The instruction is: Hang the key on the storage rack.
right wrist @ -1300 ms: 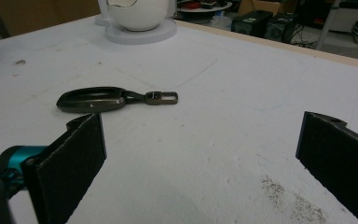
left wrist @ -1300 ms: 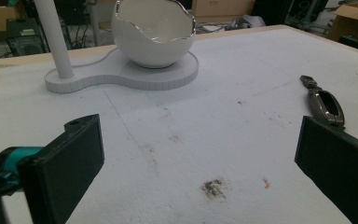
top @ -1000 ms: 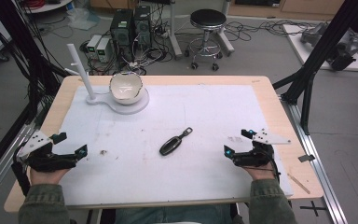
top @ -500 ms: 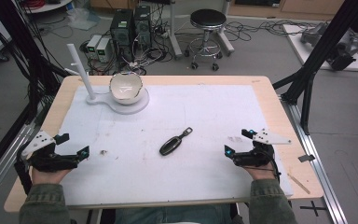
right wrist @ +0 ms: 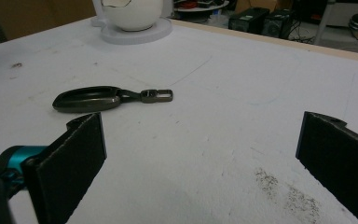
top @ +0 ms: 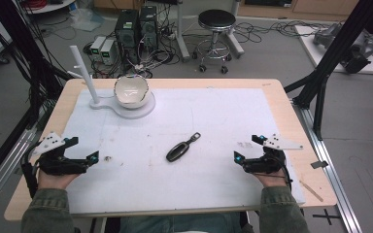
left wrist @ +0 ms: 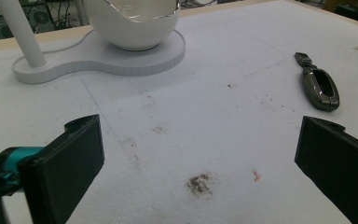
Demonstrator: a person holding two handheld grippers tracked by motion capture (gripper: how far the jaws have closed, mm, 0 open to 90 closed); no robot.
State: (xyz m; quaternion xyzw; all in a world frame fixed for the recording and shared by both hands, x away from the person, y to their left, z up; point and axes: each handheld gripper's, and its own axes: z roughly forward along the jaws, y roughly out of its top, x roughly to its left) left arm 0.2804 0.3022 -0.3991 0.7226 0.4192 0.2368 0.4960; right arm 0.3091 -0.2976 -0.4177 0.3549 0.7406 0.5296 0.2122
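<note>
L gripper (top: 80,158) rests at the near-left of the mat (top: 213,116), jaws spread wide, empty. Stand (top: 121,99) w/ white bowl (top: 131,91) sits at the far left. Key fob (top: 177,151) lies mid-mat between both tools, long axis running near-left to far-right, ring end far. R gripper (top: 250,155), also spread and empty, looks a bit nearer; fob is to its left.

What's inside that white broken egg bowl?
The white egg-shaped bowl with a jagged rim sits on a flat white stand. Its visible inner wall looks bare, but the rim hides the bottom, so I cannot tell.
</note>
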